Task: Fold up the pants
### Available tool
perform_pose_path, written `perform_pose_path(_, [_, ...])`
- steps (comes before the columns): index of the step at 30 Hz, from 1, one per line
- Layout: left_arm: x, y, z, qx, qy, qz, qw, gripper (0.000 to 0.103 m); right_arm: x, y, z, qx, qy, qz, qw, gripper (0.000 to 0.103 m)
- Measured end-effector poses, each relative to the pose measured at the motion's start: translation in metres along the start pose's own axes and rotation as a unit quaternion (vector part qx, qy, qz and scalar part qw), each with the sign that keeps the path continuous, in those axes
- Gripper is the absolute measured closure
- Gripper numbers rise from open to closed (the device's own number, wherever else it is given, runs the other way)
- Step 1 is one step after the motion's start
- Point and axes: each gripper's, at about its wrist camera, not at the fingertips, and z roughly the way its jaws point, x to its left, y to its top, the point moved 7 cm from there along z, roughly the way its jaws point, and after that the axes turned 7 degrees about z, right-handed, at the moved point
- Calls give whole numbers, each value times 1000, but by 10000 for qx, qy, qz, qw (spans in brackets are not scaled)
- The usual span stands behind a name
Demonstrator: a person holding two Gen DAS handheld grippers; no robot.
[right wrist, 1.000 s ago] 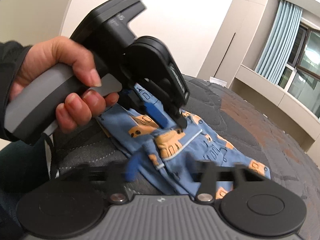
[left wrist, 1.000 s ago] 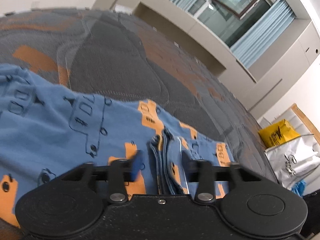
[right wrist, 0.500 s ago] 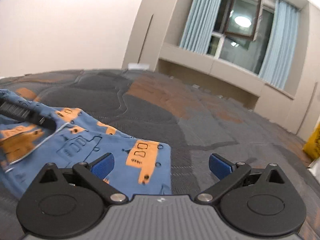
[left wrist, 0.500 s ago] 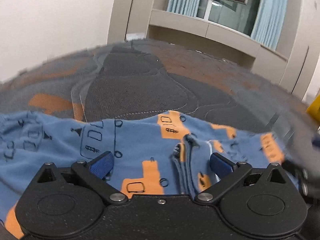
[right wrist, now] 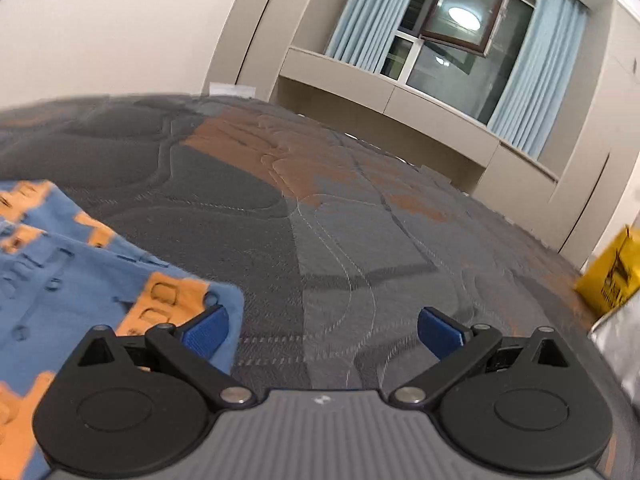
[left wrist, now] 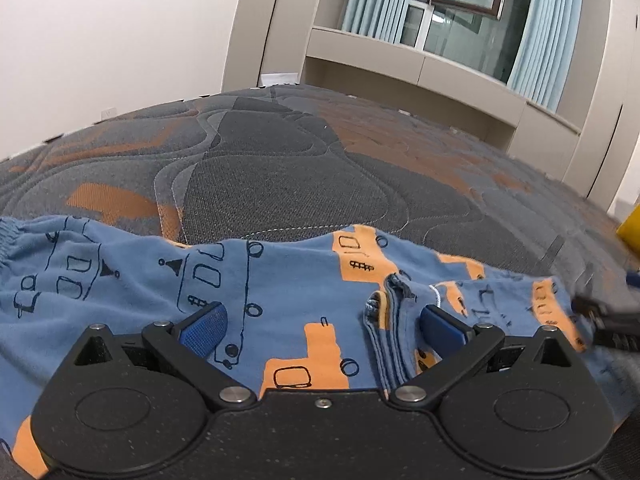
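The pants, blue with orange trucks, lie spread on the near side of the bed, a grey quilted mattress with orange patches. Their elastic waistband sits at the far left of the bed's near edge in the left wrist view, and a stack of folded edges stands up toward the right. Beyond the bed runs a low ledge under a window with pale blue curtains. Off the bed's right side is a yellow bag, with what may be a silver bag below it, too blurred to be sure. Nothing on the bed blocks the cloth except a dark, blurred shape at the pants' right end in the left wrist view, probably the other tool.

The left gripper hangs over the pants with its 2 jaws spread wide; the folded edges lie between them, close to the right pad, but neither pad presses on cloth. The right gripper is also fully spread over the bare bed, holding nothing, its left pad above the pants' corner.
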Motion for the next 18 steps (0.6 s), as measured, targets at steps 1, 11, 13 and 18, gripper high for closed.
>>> perform_pose_path(1, [3,0,-3,-40,-122,-94,9999,1,1,-5,-14,-47,104,34,9999,0])
perform_pose_path(11, [-7,-15,-20,42,109,574,9983,1,14,-49,-86,-234,-35,-417,9988,0])
perform_pose_path(13, [-4,-16,-24,35,56,506,9987,1,19,-46,-87,-255,-120,-480,9984,0])
perform_pose_path(18, [19,-15,-56,-172,-21,131,9998,1,40,-33,-109,-551,528,-272,9967,0])
